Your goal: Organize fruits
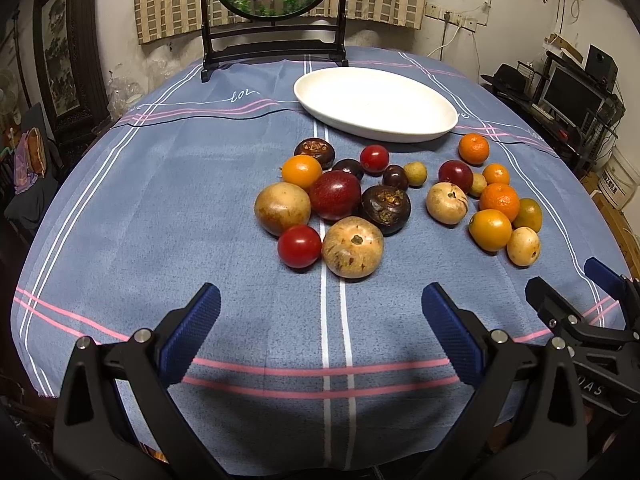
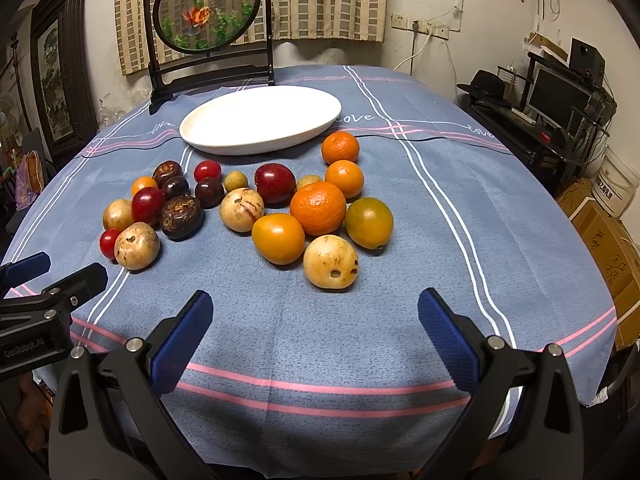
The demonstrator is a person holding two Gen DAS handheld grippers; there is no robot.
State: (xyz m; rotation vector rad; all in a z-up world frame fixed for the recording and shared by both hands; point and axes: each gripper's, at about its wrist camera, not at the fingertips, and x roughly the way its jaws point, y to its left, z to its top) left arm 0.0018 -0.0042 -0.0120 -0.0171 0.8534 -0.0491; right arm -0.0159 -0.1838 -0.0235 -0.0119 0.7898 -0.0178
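Both grippers are hovering low over the near edge of the desk, side by side. Left gripper (image 1: 320, 308) is standing wide open with nothing between its blue pads, and right gripper (image 2: 314, 314) is likewise gaping empty. White oval plate (image 2: 260, 120) is sitting bare on the blue striped cloth (image 2: 320, 344), in front of a dark framed round screen (image 2: 208, 12). Fruits are lying loose on the cloth just nearer than the plate, in two clusters. Nearer the plate's left end are sitting a red tomato (image 1: 299, 246), a pale brown fruit (image 1: 353, 247) and a dark mangosteen (image 1: 386, 209). Nearer its right end, a large orange (image 2: 318, 208) is touching a greenish one (image 2: 369, 222) and a yellow one (image 2: 278, 239).
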